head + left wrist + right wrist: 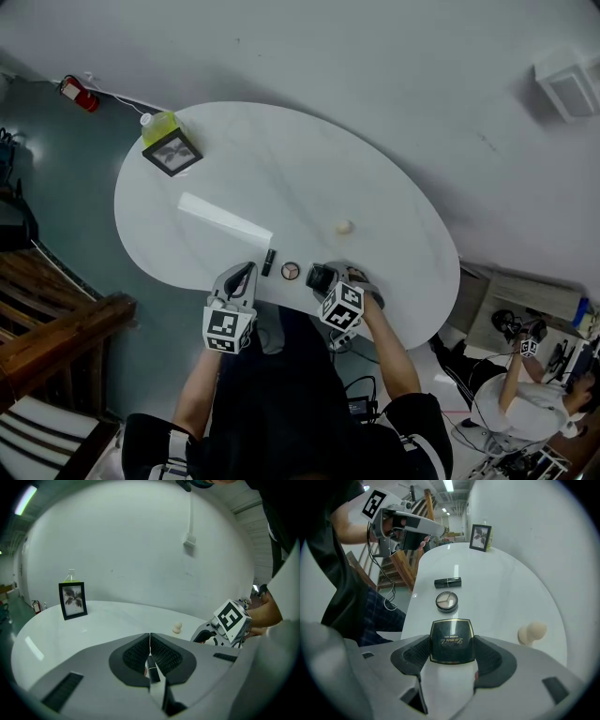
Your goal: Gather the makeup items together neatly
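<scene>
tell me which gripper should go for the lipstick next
Left, probably. The left gripper is empty with its jaws together, and the lipstick lies right beside it. The right gripper is closed on the black compact.

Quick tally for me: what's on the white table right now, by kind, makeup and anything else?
black compact: 1
round eyeshadow palette: 1
black lipstick tube: 1
beige makeup sponge: 1
photo frame: 1
yellow-green bottle: 1
Total: 6, of which 4 are makeup
</scene>
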Demonstrator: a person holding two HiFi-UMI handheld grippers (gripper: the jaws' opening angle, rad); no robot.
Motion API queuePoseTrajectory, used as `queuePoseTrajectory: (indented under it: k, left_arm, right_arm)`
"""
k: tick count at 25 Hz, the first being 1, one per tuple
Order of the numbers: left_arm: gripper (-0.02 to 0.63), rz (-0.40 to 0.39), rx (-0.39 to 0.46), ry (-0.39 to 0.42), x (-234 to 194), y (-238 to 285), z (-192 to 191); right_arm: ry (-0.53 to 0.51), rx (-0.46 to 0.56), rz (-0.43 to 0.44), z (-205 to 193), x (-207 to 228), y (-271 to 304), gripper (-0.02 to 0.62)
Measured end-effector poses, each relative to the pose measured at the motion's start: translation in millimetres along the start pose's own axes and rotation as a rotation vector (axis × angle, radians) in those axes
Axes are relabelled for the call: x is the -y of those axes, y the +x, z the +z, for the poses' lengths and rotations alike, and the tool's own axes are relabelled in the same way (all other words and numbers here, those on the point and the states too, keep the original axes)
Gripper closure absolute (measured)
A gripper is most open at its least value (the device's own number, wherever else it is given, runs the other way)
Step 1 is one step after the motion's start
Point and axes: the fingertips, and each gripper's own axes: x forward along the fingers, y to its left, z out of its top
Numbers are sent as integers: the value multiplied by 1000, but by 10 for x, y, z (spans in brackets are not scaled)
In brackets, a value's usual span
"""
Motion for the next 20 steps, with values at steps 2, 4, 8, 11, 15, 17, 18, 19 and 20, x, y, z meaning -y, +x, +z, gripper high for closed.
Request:
queuePoseTrajectory:
  k: [2, 4, 8, 11, 15, 17, 18, 19, 20]
  left_arm:
    - [586, 11, 2, -3, -23, 17, 39]
    - [586, 17, 4, -7, -40, 33, 56]
    - [586, 15, -3, -10, -43, 45, 19]
    - [586, 15, -3, -8, -39, 34, 12]
    - [586, 6, 0, -7, -10, 6, -13]
    - [586, 5, 3, -4, 1, -13, -8]
    - [586, 5, 5, -2, 7, -22, -3]
    - [586, 4, 7, -1, 14, -31, 5]
    - [586, 4, 9, 1, 21, -42, 15]
  right_arm:
    - [-6, -6, 6, -18, 7, 30, 302]
    - [-13, -12, 10, -31, 9, 60, 302]
    - [-8, -15, 11, -58, 0, 101, 302]
    - [7, -16, 0, -57, 14, 101, 302]
    - [12, -16, 2, -66, -2, 58, 302]
    - [13, -9, -7, -57, 4, 13, 302]
    - [12, -7, -19, -50, 16, -17, 302]
    - [13, -2, -30, -35, 30, -53, 302]
    - [19, 8, -40, -13, 42, -97, 302]
